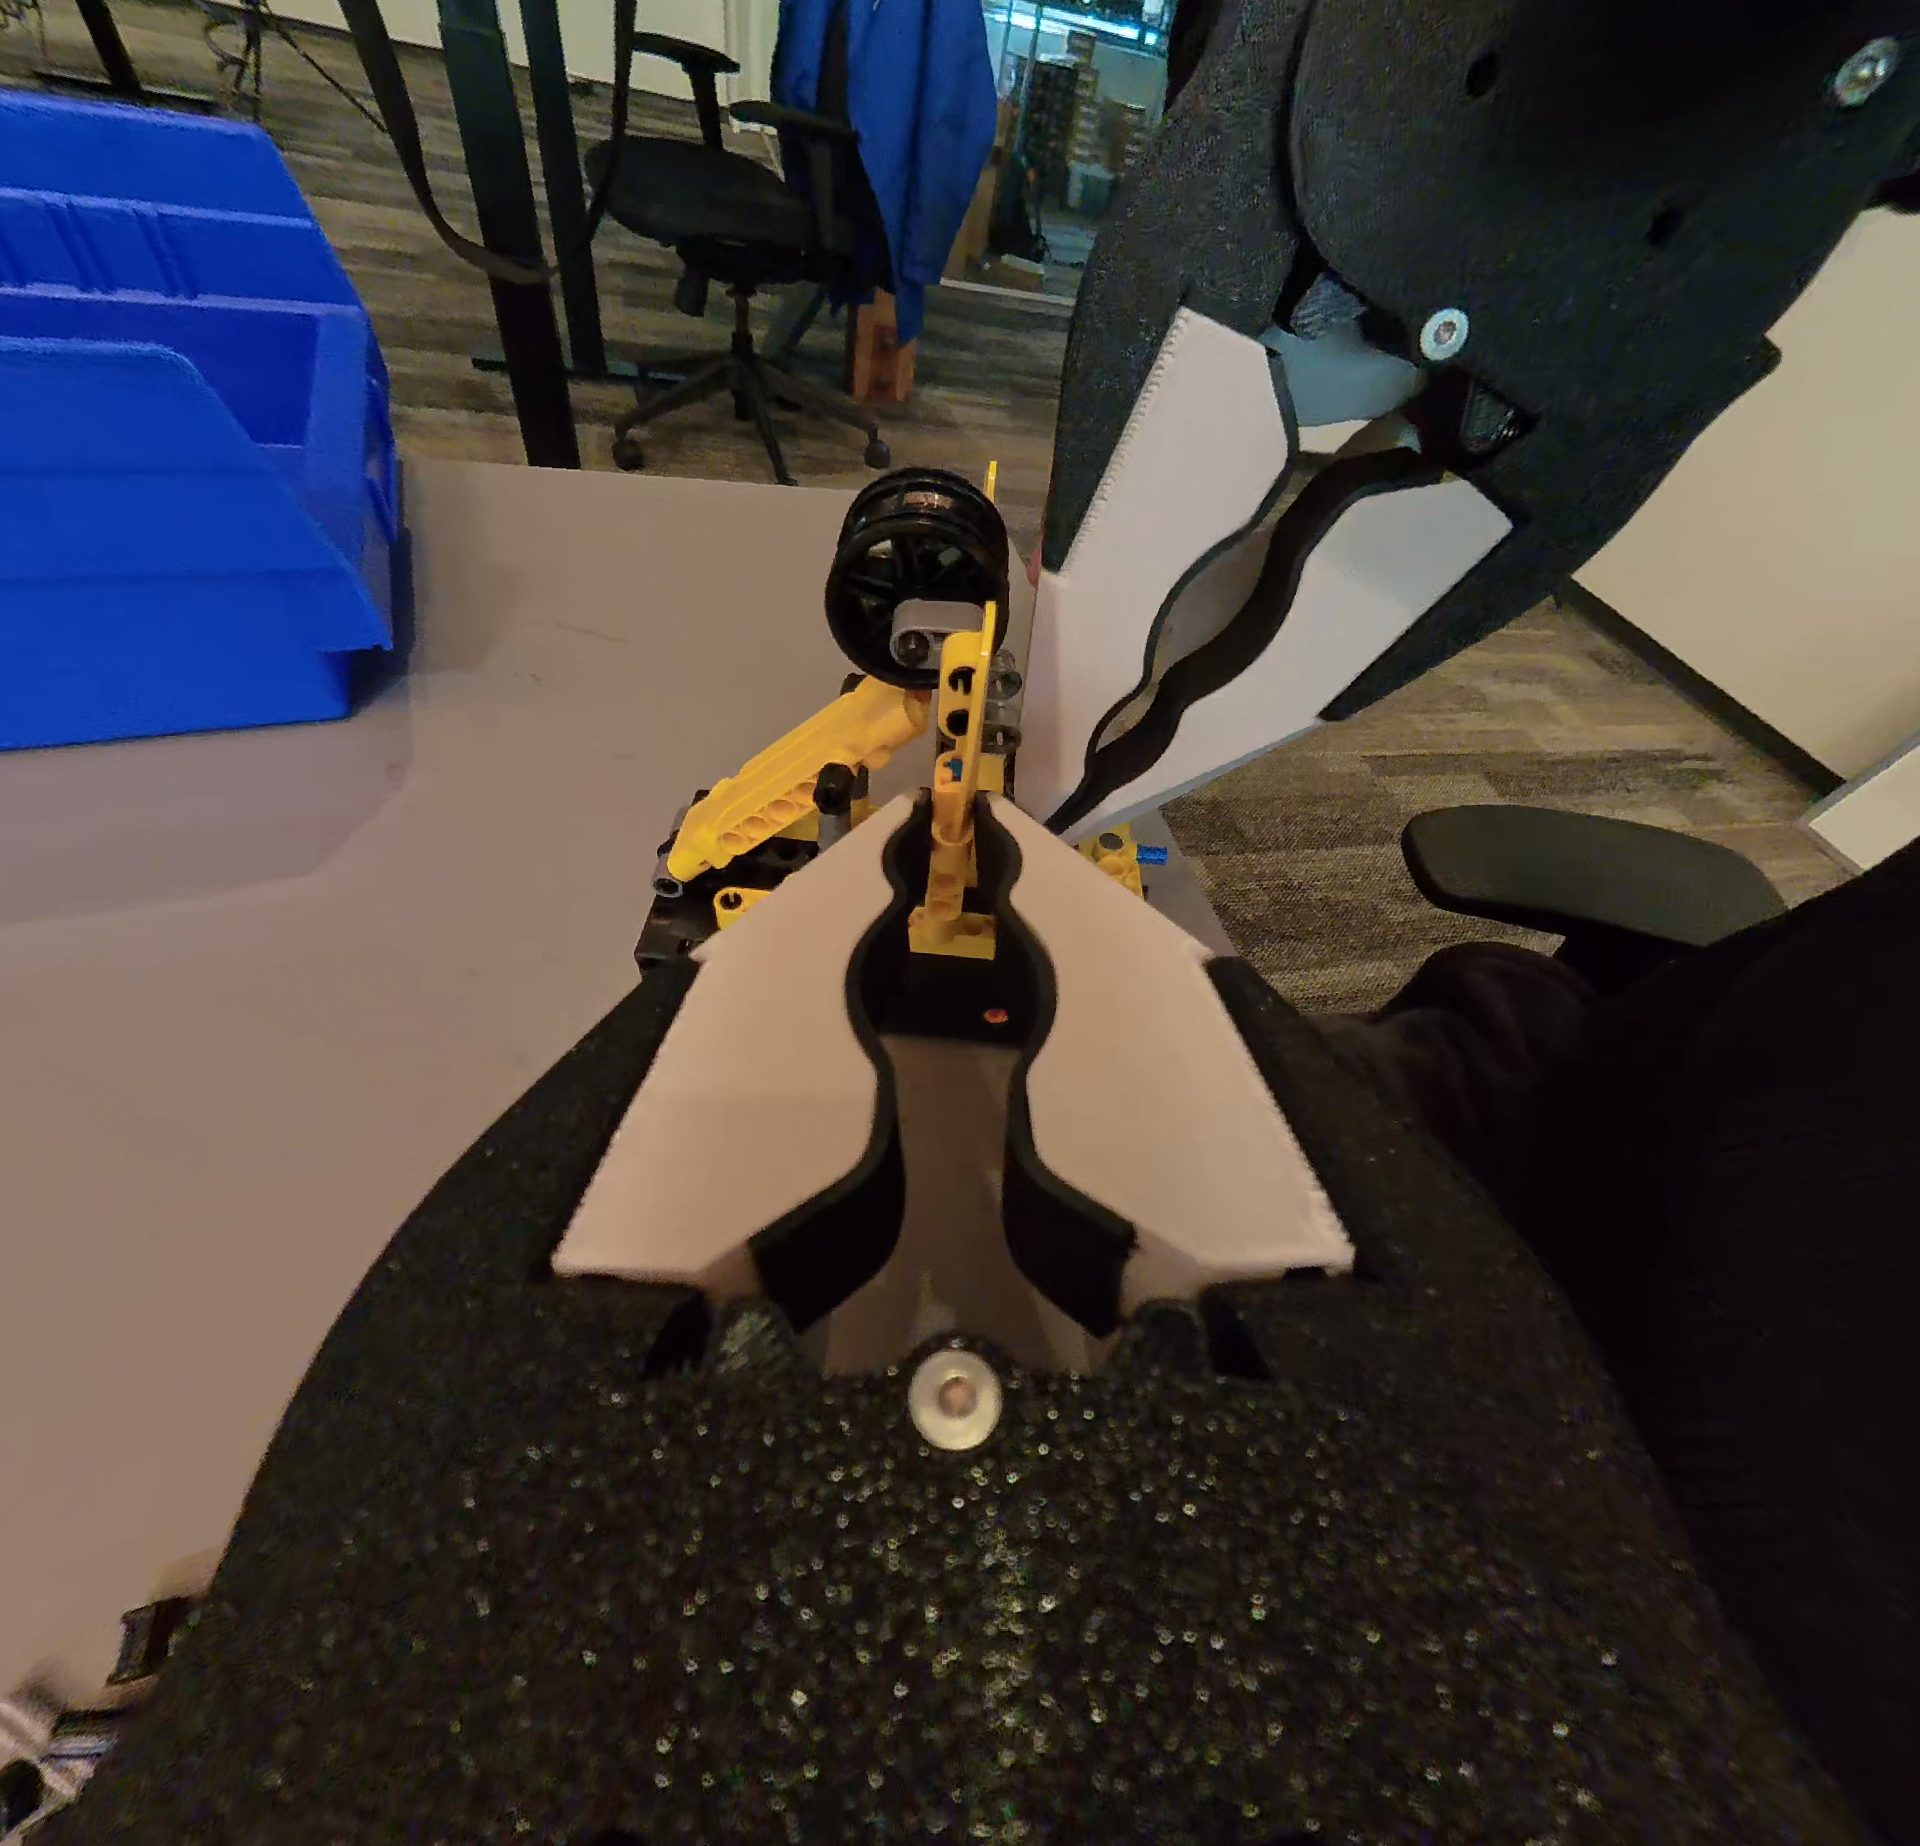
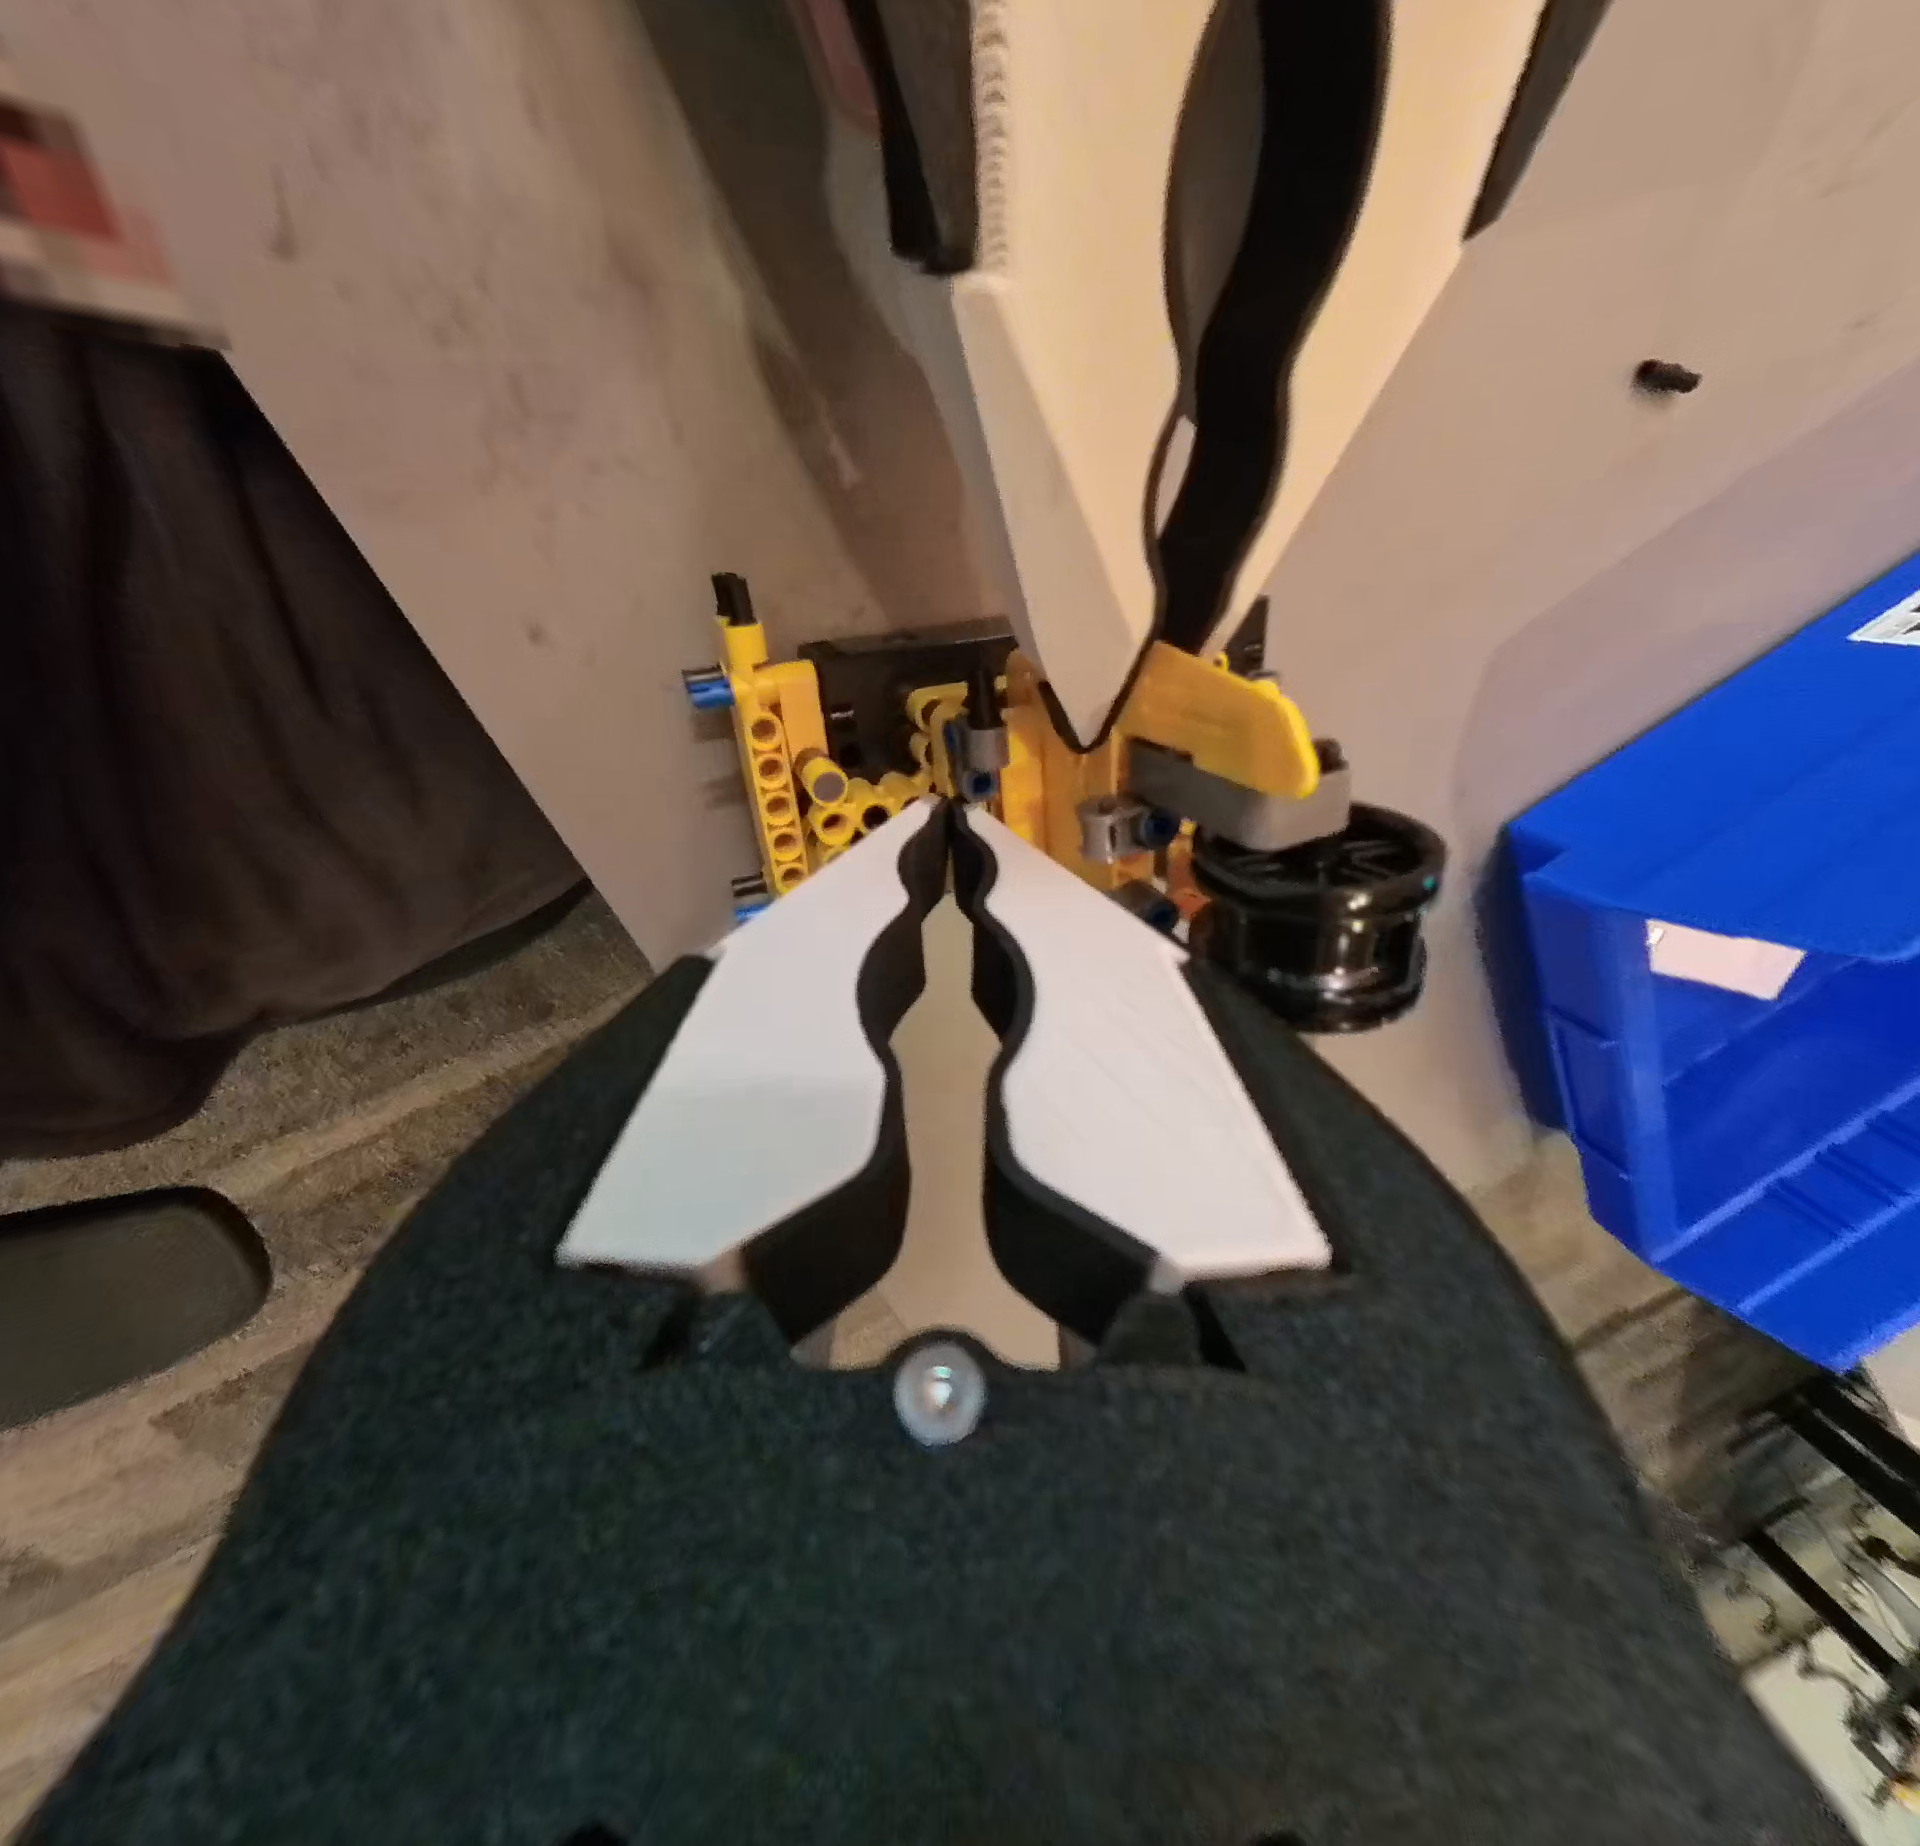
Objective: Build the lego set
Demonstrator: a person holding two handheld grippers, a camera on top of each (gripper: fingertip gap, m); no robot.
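Note:
A yellow and black brick-built model (image 1: pixel 790 788) with a black wheel (image 1: pixel 914 570) stands on the pale table (image 1: pixel 312 965). My left gripper (image 1: pixel 951 804) is shut on an upright yellow beam (image 1: pixel 948 866) of the model. My right gripper (image 1: pixel 1055 820) comes down from the upper right with its tips at the model's right side. In the right wrist view the right gripper (image 2: pixel 951 809) is shut with its tips against the model (image 2: pixel 779 757). Whether it pinches a part is hidden. The left gripper (image 2: pixel 1096 747) comes from above onto a yellow panel (image 2: pixel 1216 726), beside the wheel (image 2: pixel 1320 913).
Stacked blue bins (image 1: pixel 177 446) stand on the table to the left, also in the right wrist view (image 2: pixel 1714 965). The table edge (image 1: pixel 1184 892) runs just right of the model. Beyond it are a black office chair (image 1: pixel 727 207), a hanging blue jacket (image 1: pixel 904 103) and a chair armrest (image 1: pixel 1579 871). My left and right fingertips are right by each other.

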